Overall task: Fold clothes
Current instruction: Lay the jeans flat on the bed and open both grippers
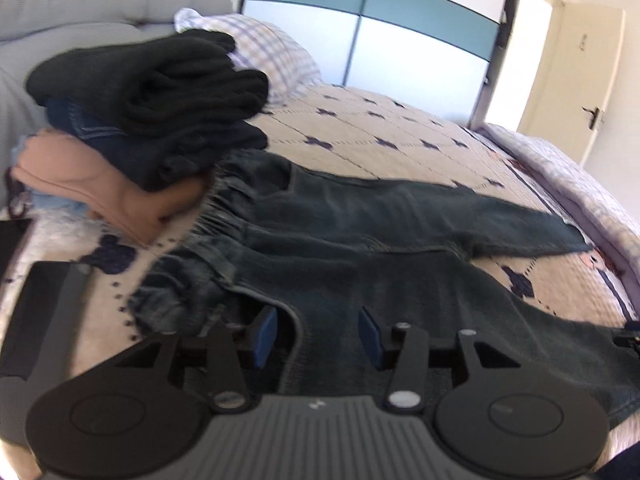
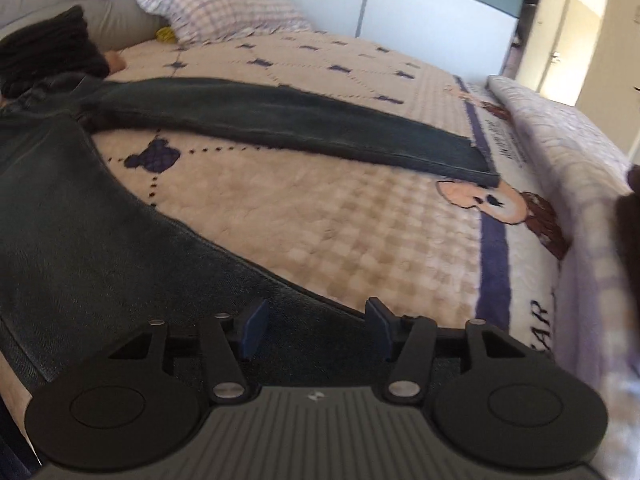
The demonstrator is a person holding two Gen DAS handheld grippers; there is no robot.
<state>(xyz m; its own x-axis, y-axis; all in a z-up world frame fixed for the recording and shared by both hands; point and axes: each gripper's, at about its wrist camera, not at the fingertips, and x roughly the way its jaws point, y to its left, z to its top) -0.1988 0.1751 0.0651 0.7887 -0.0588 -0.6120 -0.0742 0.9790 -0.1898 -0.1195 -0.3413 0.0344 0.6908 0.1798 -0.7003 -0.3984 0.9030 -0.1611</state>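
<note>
Dark grey-green jeans (image 1: 360, 240) lie spread flat on the bed, elastic waistband at the left, both legs stretching right. My left gripper (image 1: 318, 334) hovers over the near hip area, its blue pads (image 1: 267, 334) apart, and the denim lies flat below them, not pinched. In the right wrist view the same jeans (image 2: 100, 216) show with the far leg (image 2: 320, 128) running diagonally to the bed's right edge. My right gripper (image 2: 316, 330) stands open above the near leg's edge, with nothing pinched between its pads.
A stack of folded clothes (image 1: 140, 120), black on top, then denim and tan, sits at the left by the waistband. A checked pillow (image 1: 264, 52) and grey headboard (image 1: 80, 0) lie behind. The beige patterned blanket (image 2: 320, 220) covers the bed; a wardrobe (image 1: 380, 28) and door (image 1: 580, 80) stand beyond.
</note>
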